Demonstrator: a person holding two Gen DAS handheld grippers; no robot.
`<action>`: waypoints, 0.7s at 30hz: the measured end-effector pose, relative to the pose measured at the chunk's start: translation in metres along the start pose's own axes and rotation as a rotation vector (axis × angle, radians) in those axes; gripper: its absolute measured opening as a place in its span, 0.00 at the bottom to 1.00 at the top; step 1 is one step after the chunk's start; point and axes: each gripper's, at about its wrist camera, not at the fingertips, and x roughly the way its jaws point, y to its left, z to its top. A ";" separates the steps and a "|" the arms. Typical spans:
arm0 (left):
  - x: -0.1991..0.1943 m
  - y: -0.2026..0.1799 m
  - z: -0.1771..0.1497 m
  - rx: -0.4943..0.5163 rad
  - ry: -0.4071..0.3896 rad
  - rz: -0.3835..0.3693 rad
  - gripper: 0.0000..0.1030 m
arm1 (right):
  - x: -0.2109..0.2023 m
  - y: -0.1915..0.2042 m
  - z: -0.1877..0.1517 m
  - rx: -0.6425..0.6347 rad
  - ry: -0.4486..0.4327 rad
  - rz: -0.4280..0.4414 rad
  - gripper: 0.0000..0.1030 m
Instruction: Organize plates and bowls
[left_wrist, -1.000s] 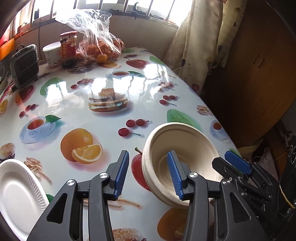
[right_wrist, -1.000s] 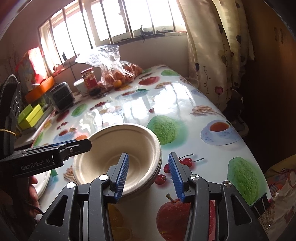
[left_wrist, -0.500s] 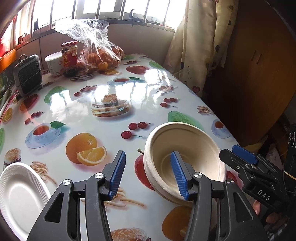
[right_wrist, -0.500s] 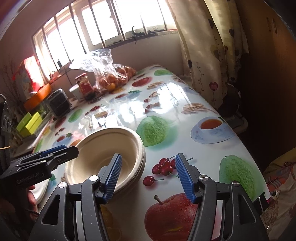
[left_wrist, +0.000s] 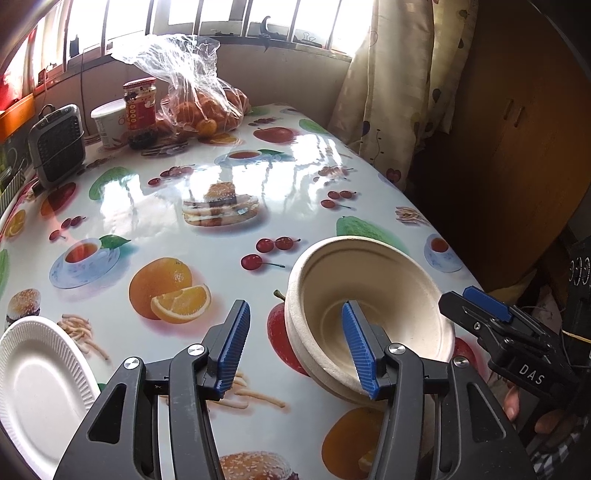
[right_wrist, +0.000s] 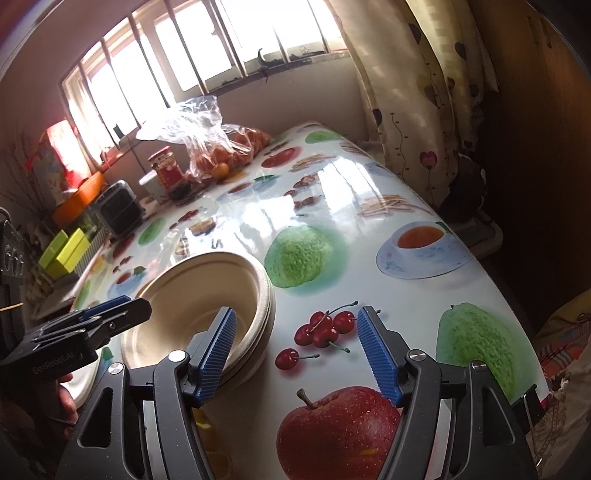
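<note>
A stack of nested beige paper bowls (left_wrist: 373, 295) (right_wrist: 207, 295) stands on the fruit-print table (left_wrist: 221, 240). My left gripper (left_wrist: 297, 350) is open; the stack's near left rim lies between its blue pads (left_wrist: 360, 350) without being pressed. My right gripper (right_wrist: 297, 354) is opening, its jaws standing wide around the stack's right rim, and the pads (right_wrist: 218, 350) do not press it. Each gripper shows in the other's view: the right gripper (left_wrist: 465, 297) and the left gripper (right_wrist: 136, 306). A white paper plate (left_wrist: 40, 376) (right_wrist: 83, 384) lies at the near left.
At the far end stand a plastic bag of oranges (left_wrist: 199, 107), a red-labelled jar (left_wrist: 139, 107), a white tub (left_wrist: 107, 123) and a small grey heater (left_wrist: 57, 144). The table's right edge (left_wrist: 436, 236) drops off beside a curtain (left_wrist: 388, 85) and a wooden cabinet (left_wrist: 517, 129).
The right gripper's jaws have spread much wider around the bowl rim and it has drawn slightly to the right. The left jaws widened a little. The bowl stack stays in place.
</note>
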 end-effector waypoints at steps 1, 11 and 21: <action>-0.001 -0.001 0.000 0.001 -0.002 0.001 0.52 | 0.001 0.000 0.000 -0.001 0.002 0.002 0.67; -0.001 0.001 -0.002 0.004 0.001 0.031 0.52 | 0.006 0.003 0.002 -0.020 0.017 0.033 0.67; 0.003 0.010 -0.005 -0.043 0.011 0.044 0.52 | 0.017 0.002 0.004 -0.027 0.048 0.061 0.67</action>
